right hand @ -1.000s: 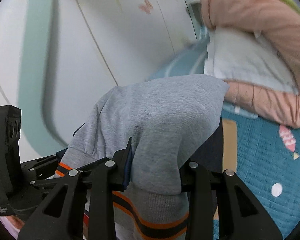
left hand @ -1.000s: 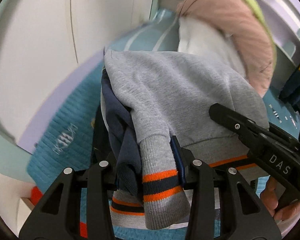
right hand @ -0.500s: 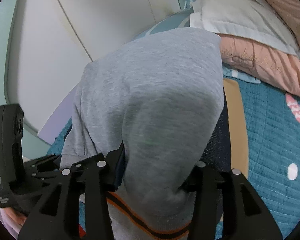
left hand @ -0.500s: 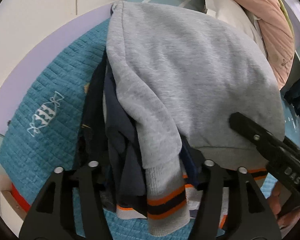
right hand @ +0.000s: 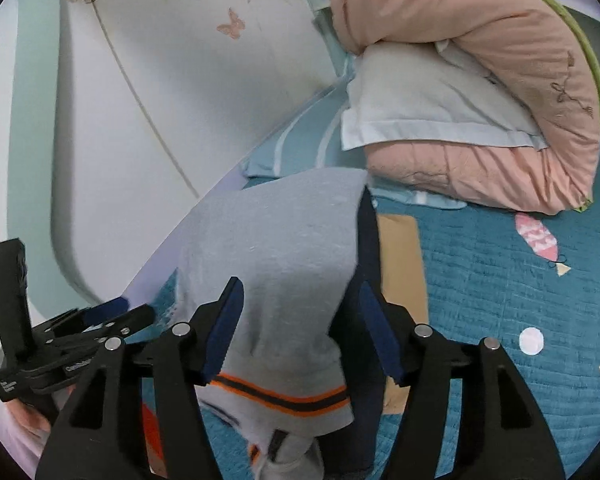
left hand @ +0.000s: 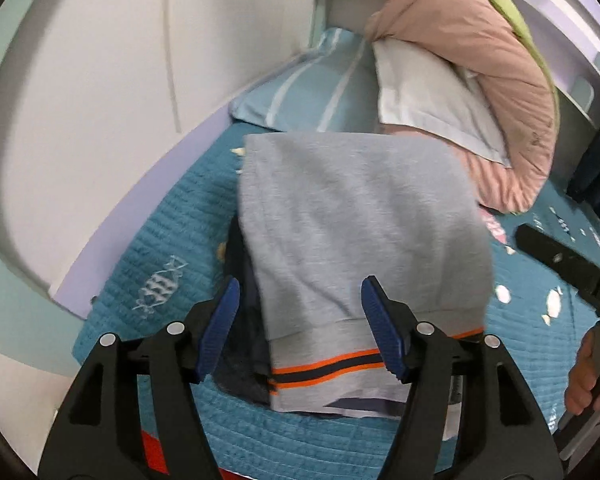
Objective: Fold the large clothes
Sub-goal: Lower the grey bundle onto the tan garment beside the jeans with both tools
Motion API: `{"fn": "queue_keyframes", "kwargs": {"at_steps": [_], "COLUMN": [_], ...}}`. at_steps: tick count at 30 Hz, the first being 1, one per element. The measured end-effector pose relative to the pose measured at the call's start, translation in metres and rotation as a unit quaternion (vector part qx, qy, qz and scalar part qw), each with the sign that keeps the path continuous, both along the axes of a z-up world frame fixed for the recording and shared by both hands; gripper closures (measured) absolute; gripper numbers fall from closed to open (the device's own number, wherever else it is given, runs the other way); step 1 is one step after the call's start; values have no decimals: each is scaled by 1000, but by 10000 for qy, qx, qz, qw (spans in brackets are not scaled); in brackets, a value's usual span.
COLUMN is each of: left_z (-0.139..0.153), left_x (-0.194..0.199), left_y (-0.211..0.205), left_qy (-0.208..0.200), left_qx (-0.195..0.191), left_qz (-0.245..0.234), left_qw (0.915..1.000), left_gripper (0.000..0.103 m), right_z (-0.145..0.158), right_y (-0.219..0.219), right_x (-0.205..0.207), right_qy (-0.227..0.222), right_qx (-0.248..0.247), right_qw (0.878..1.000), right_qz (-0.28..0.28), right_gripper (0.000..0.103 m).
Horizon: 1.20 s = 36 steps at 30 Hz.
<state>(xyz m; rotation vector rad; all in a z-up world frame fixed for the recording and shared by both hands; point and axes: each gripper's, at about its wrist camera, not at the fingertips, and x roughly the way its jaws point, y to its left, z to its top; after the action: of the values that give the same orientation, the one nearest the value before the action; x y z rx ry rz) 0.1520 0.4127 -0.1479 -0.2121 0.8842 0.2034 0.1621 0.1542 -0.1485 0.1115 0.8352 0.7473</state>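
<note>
Both hand-held grippers (left hand: 300, 328) (right hand: 298, 326) astride folded sweater (left hand: 360, 220).

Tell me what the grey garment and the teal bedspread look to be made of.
Grey garment: looks like matte, soft knit fleece, heathered, with a ribbed hem striped orange and navy. Teal bedspread: apparently quilted cotton-like fabric, judging by its rows of stitched ridges and printed shapes; exact fibre unclear.
</note>
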Motion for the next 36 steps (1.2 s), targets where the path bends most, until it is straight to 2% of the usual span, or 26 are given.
{"fn": "queue_keyframes", "kwargs": {"at_steps": [2,3,4,5,6,7,8,9,12,16,21,24,28,31,33,34,36], "left_z": [-17,-31,-41,-58,-72,-81,-91,-98,-105,-104,-63,-38,-18,-30,-49,-55,-64], "left_x": [8,11,13,15,16,15,15,14,14,16,15,22,48,72,95,100,95], "left_y": [-3,0,1,5,11,14,20,26,37,36,23,26,27,32,34,34,43], "left_qy": [214,391,538,788,931,970,1012,1024,896,981,630,238,-44,-76,275,373,309], "left_qx": [-177,-261,-317,-410,-506,-567,-692,-868,-1224,-1158,-737,-871,-906,-1164,-983,-874,-880], "left_qz": [16,104,177,318,426,485,565,633,641,625,335,239,137,122,332,356,259], "left_qw": [9996,9988,9979,9955,9935,9925,9909,9889,9863,9864,9947,9956,9958,9931,9942,9948,9953], "left_gripper": [39,41,51,60,61,61,61,61,59,60,61,61,61,61,61,61,61], "right_z": [-3,-7,-12,-19,-29,-39,-48,-59,-75,-70,-38,-20,-7,-21,-36,-41,-42], "right_y": [12,21,31,39,48,52,53,54,49,45,38,40,74,97,97,88,65], "right_x": [-8,-11,-13,-11,-7,-1,5,15,31,27,25,32,41,60,72,75,76], "right_qy": [20,-93,-176,-121,16,187,333,542,721,727,402,338,160,407,424,479,432], "right_qx": [-4,-204,-500,-695,-930,-1078,-1159,-1153,-1008,-885,-624,-365,-314,-478,-909,-806,-662], "right_qw": [9992,9989,9974,9958,9938,9928,9919,9912,9920,9929,9965,9977,9956,9947,9929,9931,9945], "right_qz": [392,421,497,584,602,497,402,346,250,335,375,453,874,810,633,700,693], "right_gripper": [45,47,60,79,85,97,103,103,103,103,100,100,100,100,103,103,103]}}
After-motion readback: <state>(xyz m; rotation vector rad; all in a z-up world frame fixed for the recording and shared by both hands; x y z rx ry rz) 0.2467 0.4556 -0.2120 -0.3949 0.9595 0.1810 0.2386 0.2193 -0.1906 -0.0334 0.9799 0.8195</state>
